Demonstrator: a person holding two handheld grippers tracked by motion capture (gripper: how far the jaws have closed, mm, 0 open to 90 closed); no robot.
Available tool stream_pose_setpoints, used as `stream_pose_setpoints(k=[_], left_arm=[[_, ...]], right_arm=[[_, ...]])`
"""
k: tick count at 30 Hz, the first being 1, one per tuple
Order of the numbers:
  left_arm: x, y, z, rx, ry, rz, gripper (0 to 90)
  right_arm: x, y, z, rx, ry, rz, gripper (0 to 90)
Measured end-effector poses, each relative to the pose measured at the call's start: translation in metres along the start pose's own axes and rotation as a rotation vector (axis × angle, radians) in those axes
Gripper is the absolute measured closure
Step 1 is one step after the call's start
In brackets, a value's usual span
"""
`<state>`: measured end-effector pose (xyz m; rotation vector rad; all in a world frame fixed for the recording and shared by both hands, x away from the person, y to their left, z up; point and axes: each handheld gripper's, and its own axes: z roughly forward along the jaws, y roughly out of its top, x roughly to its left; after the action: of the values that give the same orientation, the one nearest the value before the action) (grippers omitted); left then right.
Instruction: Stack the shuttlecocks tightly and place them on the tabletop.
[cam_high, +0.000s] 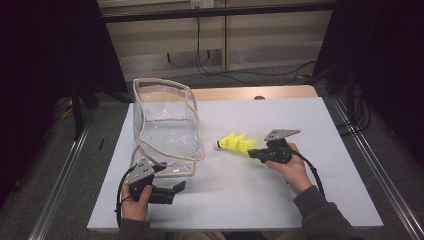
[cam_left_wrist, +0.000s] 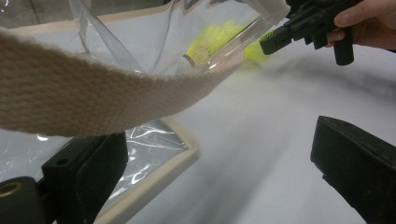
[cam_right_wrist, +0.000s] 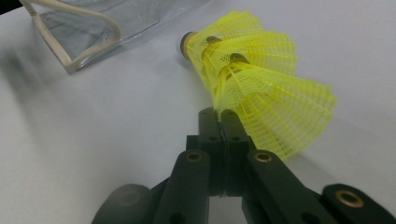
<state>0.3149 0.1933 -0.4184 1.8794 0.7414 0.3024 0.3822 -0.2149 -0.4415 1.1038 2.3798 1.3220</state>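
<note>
We hold a stack of yellow shuttlecocks (cam_high: 238, 143) in the right gripper (cam_high: 255, 153), whose jaws are pressed fully together on the rim of the rearmost skirt; in the right gripper view the two black jaws meet flat against each other, with the yellow mesh (cam_right_wrist: 261, 93) pinched at their tips. The stack appears to be three or so shuttlecocks nested one inside the next. It runs straight out ahead of the jaws, its long axis nearly in line with them, with the pale cork (cam_right_wrist: 185, 43) at the far end, farthest from the grip.

The relation that governs the coming move is this: beyond the cork, in the direction the stack already points, stands the clear bag (cam_high: 165, 125), edged with cream webbing (cam_left_wrist: 93, 98). Bag and cork are near each other but apart, with bare white table (cam_high: 280, 190) between them. The bag's open top appears to face upward, so we judge that the stack must travel cork-first toward the bag and rise over its rim before it can go inside; the present level heading meets the bag's side wall, not its mouth.

The left gripper (cam_high: 172, 191) lies just beside the bag's near lower corner and is the nearer of the two to the bag. Its jaws stand wide apart: one sits against the plastic at that corner, beneath a fold of webbing, the other rests clear on the table. They clamp nothing. The bag therefore stands unheld, and we judge that it may shift if the stack pushes against it.
</note>
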Motion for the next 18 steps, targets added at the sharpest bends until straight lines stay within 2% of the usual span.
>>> stream_pose_setpoints(k=[18], left_arm=[[0.0001,0.0002,-0.0005,0.004,0.001,-0.001,3.9]], right_arm=[[0.0051,0.0025,0.0089,0.013,-0.001,-0.014,89.0]])
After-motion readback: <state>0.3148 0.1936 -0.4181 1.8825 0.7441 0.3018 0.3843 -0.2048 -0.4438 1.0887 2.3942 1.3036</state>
